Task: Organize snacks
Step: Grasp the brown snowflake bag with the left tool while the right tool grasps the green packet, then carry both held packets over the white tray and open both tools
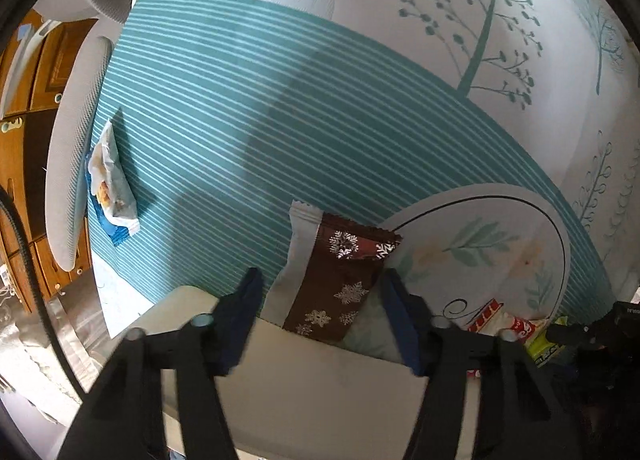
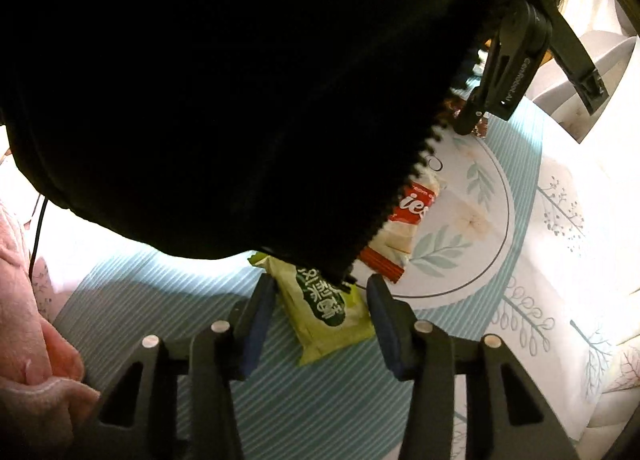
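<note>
With every snack unsorted, the brown snowflake packet point(image 1: 340, 284) is straddled by the spread left tongs point(image 1: 320, 300) and the green packet point(image 2: 324, 312) by the spread right tongs point(image 2: 320, 312), neither pinched, both lying on the bench point(image 1: 240, 100).

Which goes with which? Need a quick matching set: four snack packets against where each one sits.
Things:
1. brown snowflake packet
2. green packet
3. red-and-white packet
4. pale crumpled packet

Places:
A. lying on the round floral mat
B. between the right hand-held gripper fingers
C. at the far left edge of the striped cloth
D. between the left hand-held gripper fingers

Pairs: 1-D, 2-B, 3-A, 4-C
</note>
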